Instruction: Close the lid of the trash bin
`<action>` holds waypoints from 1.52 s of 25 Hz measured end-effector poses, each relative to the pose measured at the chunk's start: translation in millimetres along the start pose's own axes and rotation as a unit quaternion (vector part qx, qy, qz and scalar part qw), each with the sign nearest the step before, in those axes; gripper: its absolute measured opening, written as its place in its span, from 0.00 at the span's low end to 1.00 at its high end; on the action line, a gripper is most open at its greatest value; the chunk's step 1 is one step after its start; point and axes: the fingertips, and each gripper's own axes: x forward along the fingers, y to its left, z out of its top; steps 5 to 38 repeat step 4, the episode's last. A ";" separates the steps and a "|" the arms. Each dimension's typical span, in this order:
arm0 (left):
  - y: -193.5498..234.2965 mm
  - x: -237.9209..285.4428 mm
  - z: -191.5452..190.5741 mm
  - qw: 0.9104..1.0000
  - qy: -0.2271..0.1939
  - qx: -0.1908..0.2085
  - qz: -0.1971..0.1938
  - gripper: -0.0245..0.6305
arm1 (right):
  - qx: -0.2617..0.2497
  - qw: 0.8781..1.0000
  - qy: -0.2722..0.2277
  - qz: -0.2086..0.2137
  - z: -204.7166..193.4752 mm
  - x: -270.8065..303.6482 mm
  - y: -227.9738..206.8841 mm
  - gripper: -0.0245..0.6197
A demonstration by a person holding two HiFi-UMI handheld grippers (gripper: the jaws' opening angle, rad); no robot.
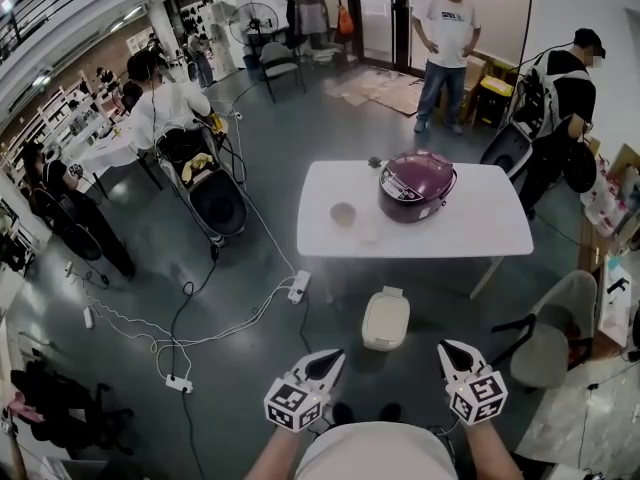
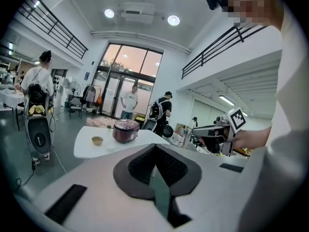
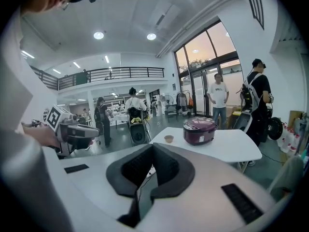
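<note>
Your trash bin [image 1: 385, 318], on the floor before the white table [image 1: 470, 243], shows too small in the head view to tell how its lid sits. Your forearms, behind the left gripper [image 1: 333, 357] and right gripper [image 1: 446, 347], run off that view's bottom edge. What the small bowl [image 1: 343, 213] holds cannot be made out

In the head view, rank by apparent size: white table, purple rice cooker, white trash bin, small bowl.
1. white table
2. purple rice cooker
3. white trash bin (it stands lower, on the floor, so its true size is unsure)
4. small bowl
</note>
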 end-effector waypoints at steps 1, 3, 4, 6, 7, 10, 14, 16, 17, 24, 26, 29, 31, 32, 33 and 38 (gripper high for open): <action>0.0 -0.8 -0.5 1.000 -0.001 -0.002 0.000 0.06 | 0.002 1.000 -0.001 -0.001 -0.1 -0.4 0.6 0.06; -0.3 -2.6 -1.2 1.000 -0.002 -0.005 0.000 0.06 | 0.002 1.000 -0.001 -0.001 -0.9 -1.4 1.7 0.06; -0.5 -3.4 -1.4 1.000 -0.003 -0.006 0.000 0.06 | 0.002 1.000 0.000 -0.002 -1.4 -1.9 2.2 0.06; -0.5 -3.4 -1.4 1.000 -0.003 -0.006 0.000 0.06 | 0.002 1.000 0.000 -0.002 -1.4 -1.9 2.2 0.06; -0.5 -3.4 -1.4 1.000 -0.003 -0.006 0.000 0.06 | 0.002 1.000 0.000 -0.002 -1.4 -1.9 2.2 0.06; -0.5 -3.4 -1.4 1.000 -0.003 -0.006 0.000 0.06 | 0.002 1.000 0.000 -0.002 -1.4 -1.9 2.2 0.06; -0.5 -3.4 -1.4 1.000 -0.003 -0.006 0.000 0.06 | 0.002 1.000 0.000 -0.002 -1.4 -1.9 2.2 0.06; -0.5 -3.4 -1.4 1.000 -0.003 -0.006 0.000 0.06 | 0.002 1.000 0.000 -0.002 -1.4 -1.9 2.2 0.06; -0.5 -3.4 -1.4 1.000 -0.003 -0.006 0.000 0.06 | 0.002 1.000 0.000 -0.002 -1.4 -1.9 2.2 0.06; -0.5 -3.4 -1.4 1.000 -0.003 -0.006 0.000 0.06 | 0.002 1.000 0.000 -0.002 -1.4 -1.9 2.2 0.06; -0.5 -3.4 -1.4 1.000 -0.003 -0.006 0.000 0.06 | 0.002 1.000 0.000 -0.002 -1.4 -1.9 2.2 0.06; -0.5 -3.4 -1.4 1.000 -0.003 -0.006 0.000 0.06 | 0.002 1.000 0.000 -0.002 -1.4 -1.9 2.2 0.06; -0.5 -3.4 -1.4 1.000 -0.003 -0.006 0.000 0.06 | 0.002 1.000 0.000 -0.002 -1.4 -1.9 2.2 0.06; -0.5 -3.4 -1.4 1.000 -0.003 -0.006 0.000 0.06 | 0.002 1.000 0.000 -0.002 -1.4 -1.9 2.2 0.06; -0.5 -3.4 -1.4 1.000 -0.003 -0.006 0.000 0.06 | 0.002 1.000 0.000 -0.002 -1.4 -1.9 2.2 0.06; -0.5 -3.4 -1.4 1.000 -0.003 -0.006 0.000 0.06 | 0.002 1.000 0.000 -0.002 -1.4 -1.9 2.2 0.06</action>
